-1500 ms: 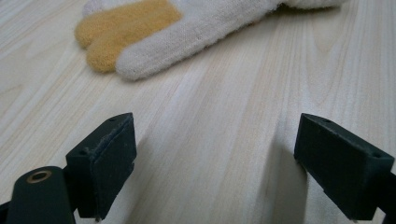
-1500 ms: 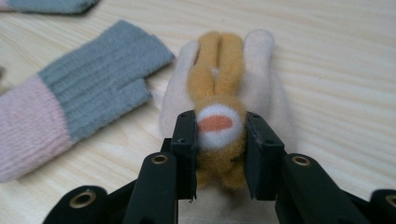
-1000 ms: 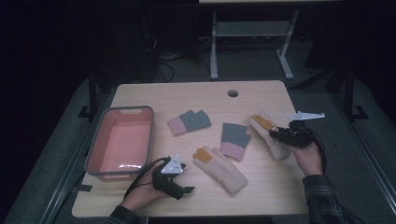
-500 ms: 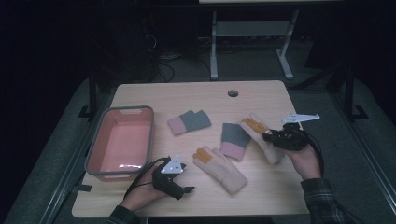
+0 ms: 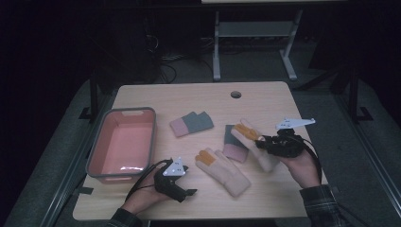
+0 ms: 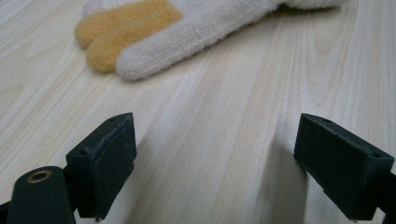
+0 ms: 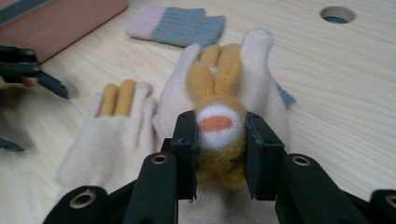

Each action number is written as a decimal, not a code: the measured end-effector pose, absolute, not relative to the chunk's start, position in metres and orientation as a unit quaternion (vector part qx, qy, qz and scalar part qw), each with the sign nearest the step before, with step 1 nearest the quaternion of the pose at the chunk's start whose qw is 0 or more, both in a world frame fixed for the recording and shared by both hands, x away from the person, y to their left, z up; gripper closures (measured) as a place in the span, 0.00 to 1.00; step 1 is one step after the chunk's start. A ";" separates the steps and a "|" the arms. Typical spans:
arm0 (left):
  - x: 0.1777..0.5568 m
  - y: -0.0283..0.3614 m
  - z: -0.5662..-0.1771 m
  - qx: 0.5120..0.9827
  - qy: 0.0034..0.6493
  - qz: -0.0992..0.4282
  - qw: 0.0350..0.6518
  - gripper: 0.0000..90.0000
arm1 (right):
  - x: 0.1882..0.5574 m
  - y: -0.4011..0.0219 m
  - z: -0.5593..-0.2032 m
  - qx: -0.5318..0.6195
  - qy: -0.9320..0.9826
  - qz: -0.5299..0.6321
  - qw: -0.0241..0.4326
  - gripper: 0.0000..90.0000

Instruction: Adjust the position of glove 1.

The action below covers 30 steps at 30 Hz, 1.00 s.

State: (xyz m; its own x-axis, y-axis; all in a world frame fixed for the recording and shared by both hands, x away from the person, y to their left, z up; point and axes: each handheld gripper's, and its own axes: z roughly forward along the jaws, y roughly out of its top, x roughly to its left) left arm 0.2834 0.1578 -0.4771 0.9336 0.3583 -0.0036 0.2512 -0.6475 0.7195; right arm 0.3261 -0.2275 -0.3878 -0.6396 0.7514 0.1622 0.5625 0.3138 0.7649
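Right gripper (image 7: 219, 140) clamped on cream glove (image 7: 261, 60) – jaws pinching its orange patch

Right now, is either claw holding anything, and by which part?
The right claw is shut on the cream-and-orange glove, pinching the orange patch on its upper face. The left claw is open over bare table, holding nothing.

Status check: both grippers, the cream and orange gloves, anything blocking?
Right gripper shut on cream glove, partly over a grey-pink glove. Left gripper open, resting on table. Second cream glove lies flat between them. Nothing blocking.
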 end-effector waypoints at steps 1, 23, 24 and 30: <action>0.283 0.158 -0.477 0.905 0.169 0.070 0.384 0.14 | 0.325 -0.224 -0.387 0.409 0.803 0.419 0.110 0.76; 0.283 0.158 -0.477 0.905 0.169 0.070 0.384 0.14 | 0.300 -0.163 -0.383 0.359 0.833 0.415 0.069 0.76; 0.283 0.158 -0.477 0.905 0.169 0.070 0.384 0.14 | 0.299 -0.161 -0.384 0.359 0.834 0.414 0.067 0.76; 0.283 0.158 -0.477 0.904 0.171 0.067 0.385 0.14 | 0.295 -0.145 -0.387 0.352 0.840 0.408 0.058 0.76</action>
